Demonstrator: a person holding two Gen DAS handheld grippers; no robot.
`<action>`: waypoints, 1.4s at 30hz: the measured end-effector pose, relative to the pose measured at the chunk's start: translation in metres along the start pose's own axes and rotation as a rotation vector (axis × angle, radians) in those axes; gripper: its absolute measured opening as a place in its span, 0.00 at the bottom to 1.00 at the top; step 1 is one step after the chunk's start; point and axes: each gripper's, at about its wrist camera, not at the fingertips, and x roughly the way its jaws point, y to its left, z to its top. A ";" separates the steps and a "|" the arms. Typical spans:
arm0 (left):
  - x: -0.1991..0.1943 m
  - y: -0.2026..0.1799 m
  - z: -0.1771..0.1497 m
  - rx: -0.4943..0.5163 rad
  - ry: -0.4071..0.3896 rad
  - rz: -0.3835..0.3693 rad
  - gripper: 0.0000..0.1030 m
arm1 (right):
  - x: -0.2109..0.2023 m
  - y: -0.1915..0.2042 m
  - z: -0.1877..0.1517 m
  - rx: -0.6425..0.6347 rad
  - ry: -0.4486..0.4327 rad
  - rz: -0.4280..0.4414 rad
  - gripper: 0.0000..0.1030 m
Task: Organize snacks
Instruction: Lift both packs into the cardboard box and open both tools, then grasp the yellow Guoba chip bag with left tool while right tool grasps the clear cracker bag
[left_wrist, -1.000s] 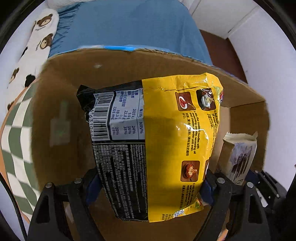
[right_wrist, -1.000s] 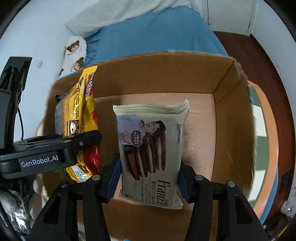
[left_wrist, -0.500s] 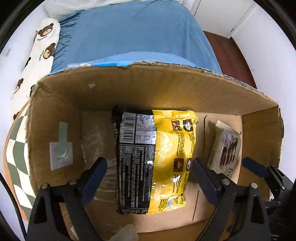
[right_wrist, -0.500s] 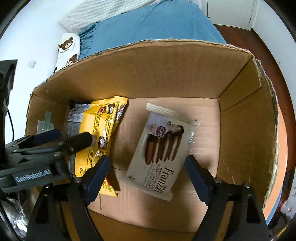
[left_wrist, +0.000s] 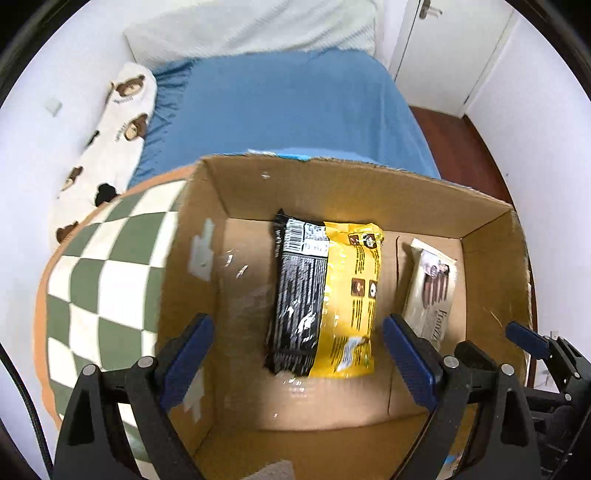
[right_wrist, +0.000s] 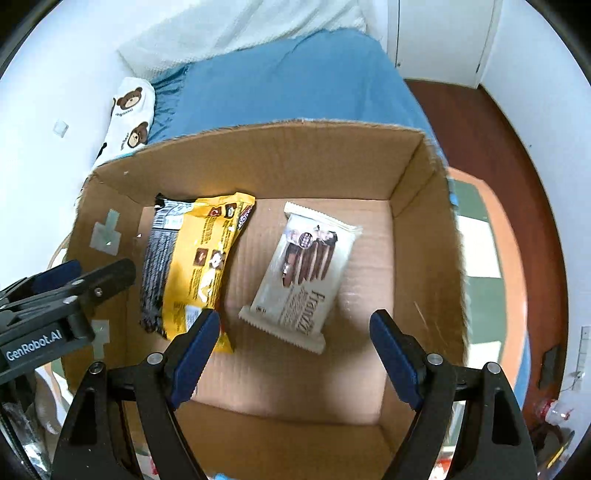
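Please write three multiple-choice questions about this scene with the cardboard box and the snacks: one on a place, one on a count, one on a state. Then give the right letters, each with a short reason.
1. Where does the white wafer packet lie?
A. On the blue bed
B. On the floor of the cardboard box
C. On the checkered cloth

2. How many snack packets are in the box?
A. One
B. Two
C. Four

3. In what state is the right hand-held gripper?
A. Open, holding nothing
B. Shut on the wafer packet
C. Shut on the box wall

Answers:
1 B, it lies flat on the box floor.
2 B, only the yellow and black packet and the wafer packet are inside.
3 A, its jaws stand wide apart above the packet without touching it.
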 end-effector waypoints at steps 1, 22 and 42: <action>-0.008 0.003 -0.009 0.002 -0.016 0.002 0.91 | -0.007 0.000 -0.005 0.002 -0.012 -0.003 0.83; -0.153 -0.036 -0.063 -0.010 -0.127 -0.007 0.91 | -0.123 0.000 -0.105 0.047 -0.157 0.031 0.83; 0.016 -0.106 -0.143 0.217 0.257 0.098 0.91 | -0.014 -0.087 -0.217 0.283 0.166 0.061 0.83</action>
